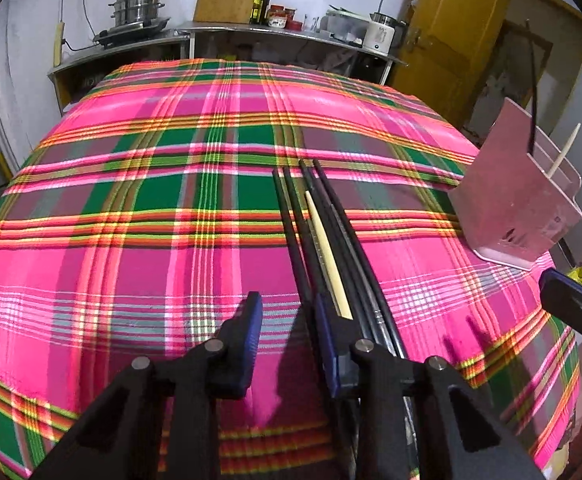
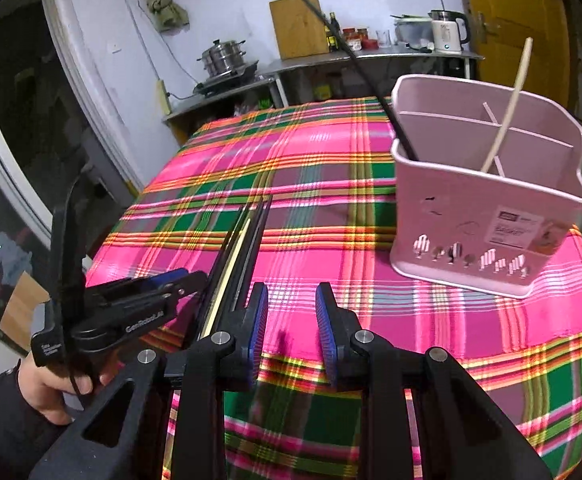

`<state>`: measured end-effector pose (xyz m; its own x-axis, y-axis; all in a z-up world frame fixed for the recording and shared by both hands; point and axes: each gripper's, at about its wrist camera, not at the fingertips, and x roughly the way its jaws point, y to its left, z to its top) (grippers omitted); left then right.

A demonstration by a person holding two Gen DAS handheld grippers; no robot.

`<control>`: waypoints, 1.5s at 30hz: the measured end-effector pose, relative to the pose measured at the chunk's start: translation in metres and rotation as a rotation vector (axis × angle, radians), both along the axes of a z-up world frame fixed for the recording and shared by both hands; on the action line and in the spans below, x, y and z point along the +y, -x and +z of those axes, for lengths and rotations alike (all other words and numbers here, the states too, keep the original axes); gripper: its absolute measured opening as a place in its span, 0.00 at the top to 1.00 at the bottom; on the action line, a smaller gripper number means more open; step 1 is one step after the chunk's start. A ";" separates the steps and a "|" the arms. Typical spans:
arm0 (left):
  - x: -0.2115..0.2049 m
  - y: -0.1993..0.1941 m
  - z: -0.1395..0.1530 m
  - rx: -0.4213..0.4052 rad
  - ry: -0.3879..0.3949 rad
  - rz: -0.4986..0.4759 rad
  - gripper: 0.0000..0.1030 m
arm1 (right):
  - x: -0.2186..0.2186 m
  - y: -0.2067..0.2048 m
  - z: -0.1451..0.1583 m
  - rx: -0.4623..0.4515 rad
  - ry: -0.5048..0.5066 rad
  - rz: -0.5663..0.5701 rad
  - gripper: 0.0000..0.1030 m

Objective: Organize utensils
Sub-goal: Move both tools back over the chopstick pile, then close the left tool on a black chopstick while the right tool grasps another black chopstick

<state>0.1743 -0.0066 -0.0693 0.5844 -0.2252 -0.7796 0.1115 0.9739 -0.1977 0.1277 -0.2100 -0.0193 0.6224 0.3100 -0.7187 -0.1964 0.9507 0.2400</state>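
Across the table, a pink, green and orange plaid cloth (image 1: 139, 184). On it, near the middle, one bundle of chopsticks (image 1: 323, 240) lying flat and pointing away toward the far side: four or five black sticks, the exact number hard to tell where they overlap, plus one pale cream stick (image 1: 327, 256) among them. Left gripper (image 1: 289, 342) low over the near ends of that bundle, jaws apart at a moderate gap with only bare cloth between the blue pads; right-hand finger (image 1: 333, 348) resting over or just beside the bundle's left edge, contact not certain. Right gripper (image 2: 291, 334) just to the right of the bundle, jaws parted and nothing between them, left finger close beside the sticks. To the right on the cloth, one pink utensil holder (image 2: 487, 216), upright, divided inside into three compartments. In it, two sticks standing tilted: one black chopstick (image 2: 355, 60) leaning left from the near-left part, one cream chopstick (image 2: 509, 104) leaning right from near the middle dividers. Seen from the right wrist, one hand (image 2: 47, 392) with a dark sleeve gripping the left gripper's handle at the lower left.
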 end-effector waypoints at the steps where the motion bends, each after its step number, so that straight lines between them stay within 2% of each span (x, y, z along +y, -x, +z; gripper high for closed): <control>1: -0.001 -0.001 0.000 -0.006 -0.001 0.000 0.72 | 0.002 -0.002 -0.002 0.004 0.003 0.002 0.75; 7: -0.001 -0.005 -0.002 -0.021 -0.021 0.009 0.72 | 0.016 -0.017 -0.013 0.029 0.011 0.023 0.75; 12: -0.005 -0.006 -0.003 -0.040 -0.078 0.006 0.80 | 0.031 -0.033 -0.026 0.055 0.020 0.046 0.75; 18: 0.005 -0.006 -0.003 -0.035 -0.050 0.019 0.86 | 0.052 -0.055 -0.041 0.089 0.041 0.076 0.81; 27: 0.018 -0.007 -0.004 -0.024 -0.006 0.023 0.87 | 0.070 -0.085 -0.060 0.140 0.057 0.099 0.84; 35: 0.024 -0.016 -0.004 0.002 0.038 0.027 0.87 | 0.069 -0.094 -0.060 0.155 0.075 0.081 0.85; 45: 0.017 -0.038 -0.002 0.021 -0.018 0.002 0.87 | 0.081 -0.113 -0.060 0.162 0.155 0.071 0.85</control>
